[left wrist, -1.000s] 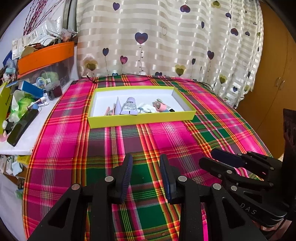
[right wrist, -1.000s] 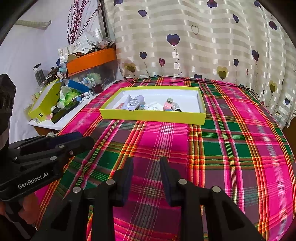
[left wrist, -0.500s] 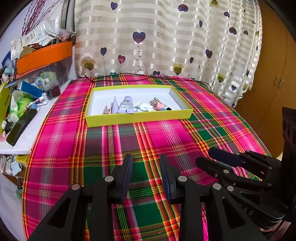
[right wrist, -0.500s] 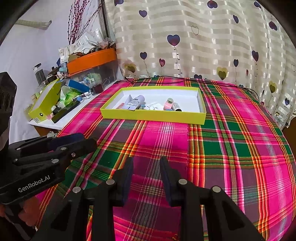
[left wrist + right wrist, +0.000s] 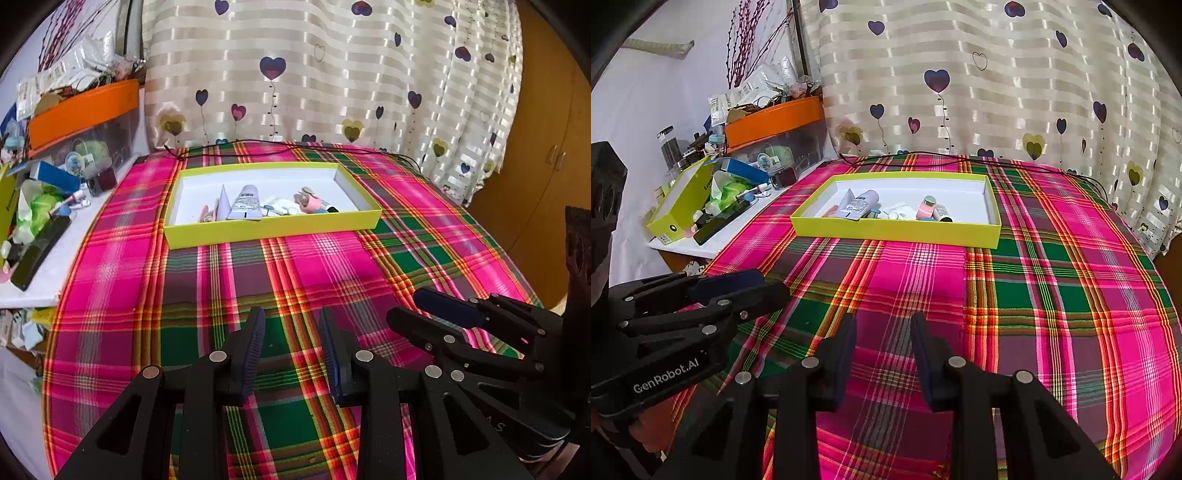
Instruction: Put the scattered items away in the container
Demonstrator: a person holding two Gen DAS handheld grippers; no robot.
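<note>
A shallow yellow-green box [image 5: 269, 230] [image 5: 897, 234] sits on the far half of the plaid table. Inside it lie a lilac tube [image 5: 246, 203] [image 5: 858, 205], a pink bottle [image 5: 312, 201] [image 5: 926, 208] and several small white and pink items. My left gripper [image 5: 291, 328] hangs open over the near part of the cloth, nothing between its fingers. My right gripper [image 5: 882, 328] is open too and holds nothing. Each gripper appears in the other's view: the right one [image 5: 417, 306] at the lower right, the left one [image 5: 772, 284] at the lower left.
A plaid tablecloth [image 5: 325, 266] covers the round table. A side shelf on the left carries an orange-lidded bin [image 5: 775, 118], a yellow-green box [image 5: 679, 199] and clutter. A black cable [image 5: 295, 146] runs along the table's far edge under the heart-print curtain [image 5: 332, 74]. A wooden cabinet [image 5: 554, 155] stands at right.
Both grippers stay open and almost still. The left wrist view has drifted slightly, so the box sits a little lower left in it.
</note>
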